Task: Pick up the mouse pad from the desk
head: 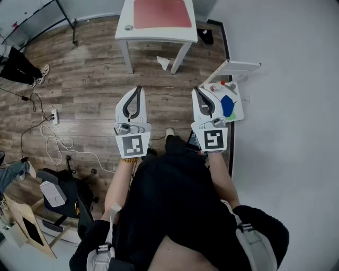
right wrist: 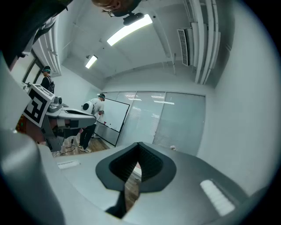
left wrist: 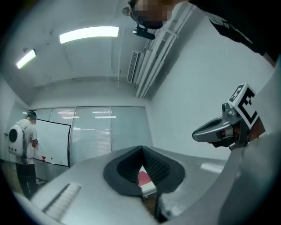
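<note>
A red mouse pad [head: 161, 13] lies flat on a small white desk [head: 153, 35] at the top of the head view. Both grippers are held side by side above the wooden floor, well short of the desk and pointing toward it. My left gripper [head: 139, 90] is shut, its tips touching and nothing between them. My right gripper [head: 197, 91] is likewise shut and empty. In the left gripper view the closed jaws [left wrist: 141, 149] frame a sliver of the red pad [left wrist: 144, 178]. The right gripper view shows its closed jaws [right wrist: 139, 146] over floorboards.
A crumpled white paper [head: 163, 62] lies on the floor by the desk legs. A white tray with bottles and a blue item [head: 229, 101] sits against the right wall. Cables and a power strip [head: 53, 115] lie left, with a chair [head: 58, 195] lower left. A person [left wrist: 22, 145] stands by a whiteboard.
</note>
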`<state>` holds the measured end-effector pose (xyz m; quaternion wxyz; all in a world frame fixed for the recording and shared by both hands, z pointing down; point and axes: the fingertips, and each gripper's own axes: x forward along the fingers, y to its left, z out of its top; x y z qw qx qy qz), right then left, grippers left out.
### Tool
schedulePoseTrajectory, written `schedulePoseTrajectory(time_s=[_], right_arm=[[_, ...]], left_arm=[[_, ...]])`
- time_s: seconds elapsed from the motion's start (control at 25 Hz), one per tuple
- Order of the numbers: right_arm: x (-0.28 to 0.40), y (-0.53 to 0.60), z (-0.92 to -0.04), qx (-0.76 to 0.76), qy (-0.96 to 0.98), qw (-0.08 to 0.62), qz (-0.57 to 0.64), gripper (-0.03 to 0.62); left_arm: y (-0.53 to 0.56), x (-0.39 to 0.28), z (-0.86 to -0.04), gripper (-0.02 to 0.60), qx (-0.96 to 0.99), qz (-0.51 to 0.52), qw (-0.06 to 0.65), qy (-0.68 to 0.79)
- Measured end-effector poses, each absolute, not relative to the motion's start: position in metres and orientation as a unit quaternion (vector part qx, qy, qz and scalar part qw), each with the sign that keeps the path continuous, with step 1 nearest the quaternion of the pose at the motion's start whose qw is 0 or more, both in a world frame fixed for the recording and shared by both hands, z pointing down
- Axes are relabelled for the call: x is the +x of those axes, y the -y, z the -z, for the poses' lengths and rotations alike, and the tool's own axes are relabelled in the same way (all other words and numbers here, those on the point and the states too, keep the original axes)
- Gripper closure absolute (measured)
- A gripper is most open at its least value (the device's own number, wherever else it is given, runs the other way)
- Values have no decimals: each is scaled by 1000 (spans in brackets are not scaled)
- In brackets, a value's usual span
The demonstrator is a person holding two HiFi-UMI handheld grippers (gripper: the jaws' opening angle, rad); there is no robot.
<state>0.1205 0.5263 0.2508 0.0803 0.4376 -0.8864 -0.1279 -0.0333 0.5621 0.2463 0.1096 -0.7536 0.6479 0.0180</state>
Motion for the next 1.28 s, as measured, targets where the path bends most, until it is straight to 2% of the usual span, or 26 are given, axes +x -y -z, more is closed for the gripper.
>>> schedulePoseTrajectory(time_s=[0.24,0.4,0.68,0.76,0.84,1.08,1.28], right_arm=[[126,-490,-261,407,903,71,120,568],[130,-453,-266,397,907,66,126,568],[156,-371,-265,388,912,45,123,568],[170,-351,-267,388,914,43,113,568],[183,-333,-273,387,915,49,107,568],[202,-293,-303,388,911,93,101,568],[191,-259,-318,380,908,131,118,568]], left_arm=[[-530,-25,-252,581,-753,12,127,-646],[-496,-14,-252,581,-755,75,175,-628],[-414,13,-250,581,-749,14,119,-652],[-395,26,-252,581,-753,47,138,-641],[-379,38,-257,580,-757,99,171,-623],[-344,45,-284,581,-761,118,153,-619],[-308,27,-301,581,-767,102,128,-620]])
